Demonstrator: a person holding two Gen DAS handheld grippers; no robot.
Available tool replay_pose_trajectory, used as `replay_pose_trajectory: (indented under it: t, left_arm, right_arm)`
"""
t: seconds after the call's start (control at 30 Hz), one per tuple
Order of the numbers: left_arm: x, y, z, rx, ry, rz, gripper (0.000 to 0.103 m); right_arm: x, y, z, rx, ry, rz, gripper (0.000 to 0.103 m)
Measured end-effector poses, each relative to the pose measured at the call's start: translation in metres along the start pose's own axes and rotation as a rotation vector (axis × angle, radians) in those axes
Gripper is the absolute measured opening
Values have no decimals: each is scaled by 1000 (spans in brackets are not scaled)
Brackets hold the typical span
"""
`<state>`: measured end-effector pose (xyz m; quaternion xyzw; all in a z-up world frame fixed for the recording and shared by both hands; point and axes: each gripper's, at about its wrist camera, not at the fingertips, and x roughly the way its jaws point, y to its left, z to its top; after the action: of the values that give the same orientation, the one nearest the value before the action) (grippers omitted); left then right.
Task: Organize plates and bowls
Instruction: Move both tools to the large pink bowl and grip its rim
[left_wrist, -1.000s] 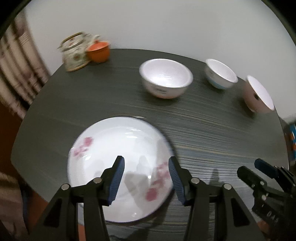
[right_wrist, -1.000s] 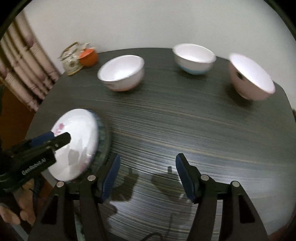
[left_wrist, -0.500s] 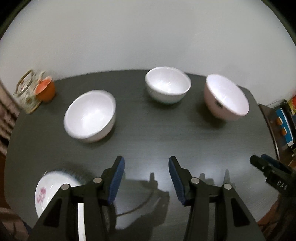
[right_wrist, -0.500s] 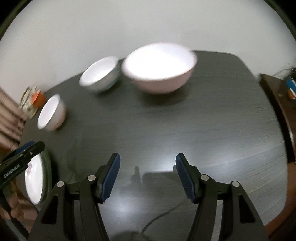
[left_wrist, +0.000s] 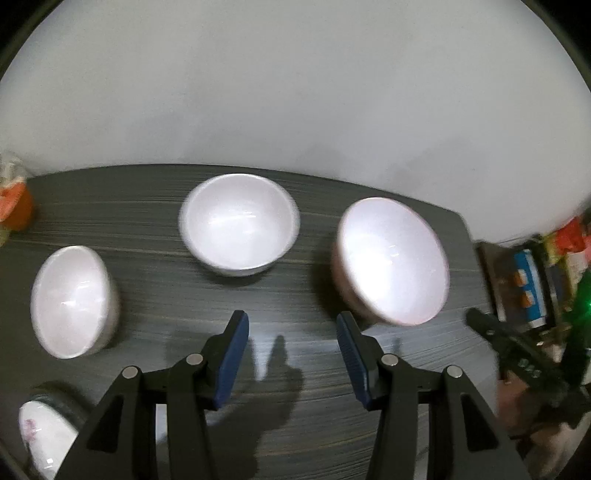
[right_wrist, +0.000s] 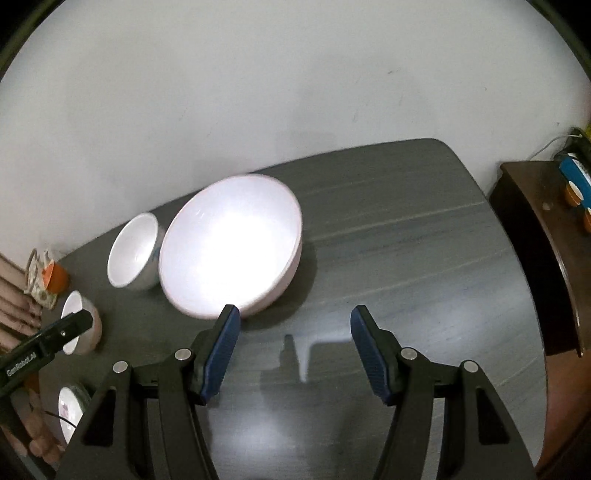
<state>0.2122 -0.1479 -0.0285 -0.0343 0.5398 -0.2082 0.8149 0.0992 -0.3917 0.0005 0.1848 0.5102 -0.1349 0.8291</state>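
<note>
A: Well, start with the left wrist view. How does the left gripper (left_wrist: 291, 345) stand?

B: Its jaws are parted with nothing between the blue pads, only bare dark table (left_wrist: 295, 413) and their shadows beneath. Three bowls sit ahead. The middle white bowl (left_wrist: 239, 224) is at twelve o'clock, near the table's far edge by the wall (left_wrist: 295, 92). The left white bowl (left_wrist: 72, 301) is at ten o'clock. The pink bowl (left_wrist: 391, 260) is at one o'clock, just beyond the right pad.

A: And the plate?

B: The floral plate (left_wrist: 44, 439) lies at eight o'clock, against the near left edge, partly hidden behind the gripper's frame. Open tabletop runs between the pads and the bowls. At three o'clock the table's right edge ends before a blurred shelf.

A: Now the right wrist view.

B: The right gripper (right_wrist: 295, 336) is likewise spread open and holds nothing. The pink bowl (right_wrist: 231, 245) sits at eleven o'clock, its near rim just beyond the left pad; I cannot tell if they touch. The middle white bowl (right_wrist: 133, 256) is just behind it at ten o'clock.

A: Room to move?

B: From twelve to three o'clock the table is bare up to its rounded far corner, and a brown cabinet (right_wrist: 535, 236) stands past that edge.

A: Any writing?

B: At nine o'clock the left gripper carries white lettering, seemingly "GenRobot.AI".
</note>
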Motion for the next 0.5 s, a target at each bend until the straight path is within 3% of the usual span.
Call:
replay_pose_trajectory:
  t: [0.17,0.5]
  left_arm:
    - [24,-15,5,-51,52,-61,51]
    - [69,-26,27,-112,114,-69,51]
  right_arm:
    - [16,-14,15,51,25,19,60]
    - [50,-15,30,92,82,32,60]
